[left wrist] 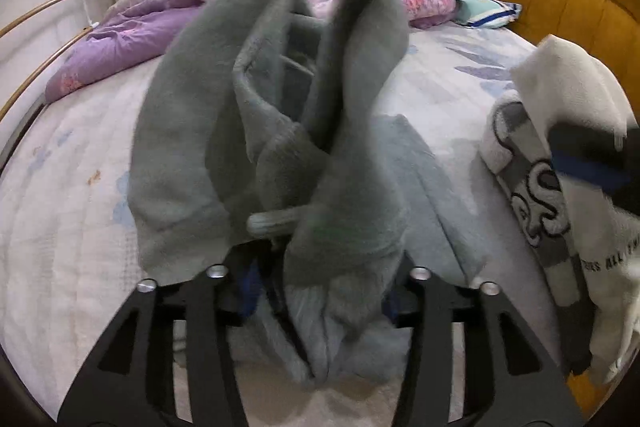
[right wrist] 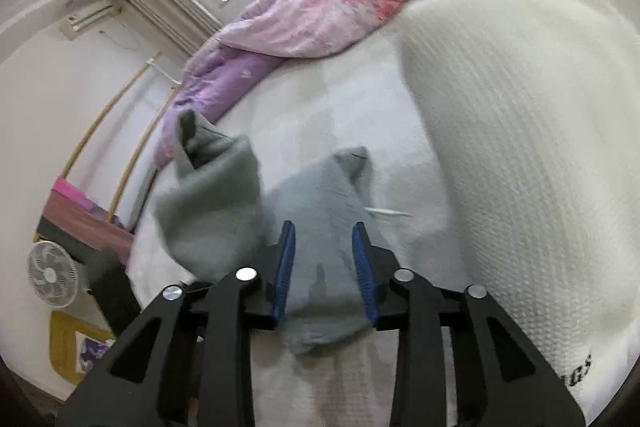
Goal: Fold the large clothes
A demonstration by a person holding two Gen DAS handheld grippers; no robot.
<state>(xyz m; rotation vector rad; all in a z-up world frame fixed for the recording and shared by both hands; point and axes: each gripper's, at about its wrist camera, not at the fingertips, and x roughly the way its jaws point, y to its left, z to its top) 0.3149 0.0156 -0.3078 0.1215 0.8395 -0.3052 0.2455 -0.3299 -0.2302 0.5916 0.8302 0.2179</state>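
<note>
Grey sweatshirt (left wrist: 248, 131), left wrist view: the garment rises in a bunched, blurred heap directly ahead of the left gripper (left wrist: 316, 291), its folds draped over the fingers so that the pads are mostly hidden. Cloth sits between them, but whether they press on it cannot be told. A drawcord end (left wrist: 272, 221) pokes out of the heap. The rest of the garment lies on the bed (left wrist: 60, 187), with a purple quilt (left wrist: 132, 39) behind and a white printed garment (left wrist: 568, 147) at the right edge.

Right wrist view: the right gripper (right wrist: 324, 267) hangs above the sweatshirt with its blue-padded fingers (right wrist: 286, 267) parted and clear of the cloth; nothing is held. One part of the garment stands lifted at left, the remainder lies crumpled on the bed. A white waffle-knit cloth (right wrist: 520, 147) fills the right side.

Step in hand, as judged: releasing and repositioning the garment, not yet folding. The next move calls for spreading it flat, then taking two matching edges.
</note>
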